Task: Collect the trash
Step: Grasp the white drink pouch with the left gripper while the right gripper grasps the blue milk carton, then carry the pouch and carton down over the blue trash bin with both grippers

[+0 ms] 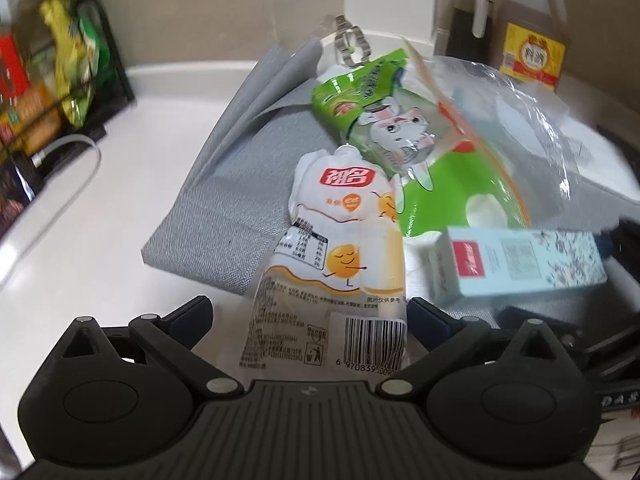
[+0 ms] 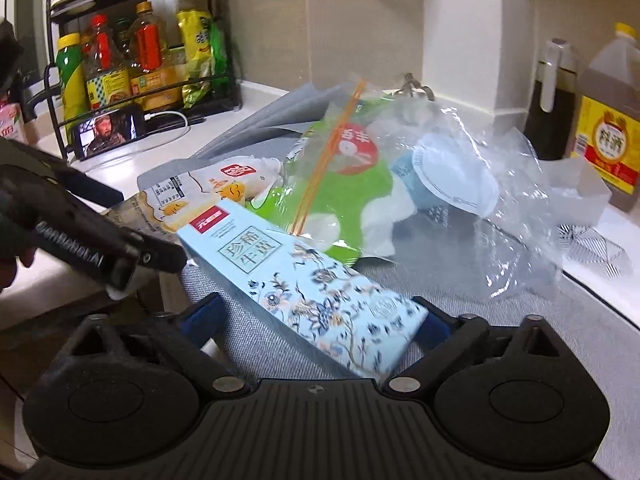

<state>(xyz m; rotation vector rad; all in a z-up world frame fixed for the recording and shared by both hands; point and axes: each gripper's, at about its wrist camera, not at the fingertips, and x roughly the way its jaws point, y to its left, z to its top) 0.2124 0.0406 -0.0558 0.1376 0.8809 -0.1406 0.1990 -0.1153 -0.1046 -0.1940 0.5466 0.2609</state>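
Trash lies piled on a grey cloth point(image 1: 232, 208). A white and yellow snack wrapper point(image 1: 344, 248) with a barcode reaches in between the fingers of my left gripper point(image 1: 310, 314), which stands open; neither pad presses on it. A pale blue floral box point(image 2: 320, 292) lies slanted between the fingers of my right gripper point(image 2: 318, 318), also open: its corner meets the right pad and the left pad is clear of it. Behind are a green rabbit-print bag point(image 1: 372, 100) and a clear zip bag point(image 2: 460, 168) holding a lidded blue cup point(image 2: 452, 184).
The white counter point(image 1: 92, 248) carries a black wire rack point(image 2: 132, 60) of bottles and snack bags at the left, with a phone point(image 2: 110, 136) leaning on it. A cooking wine jug point(image 2: 608, 136) and a dark bottle point(image 2: 554, 100) stand by the back wall at the right.
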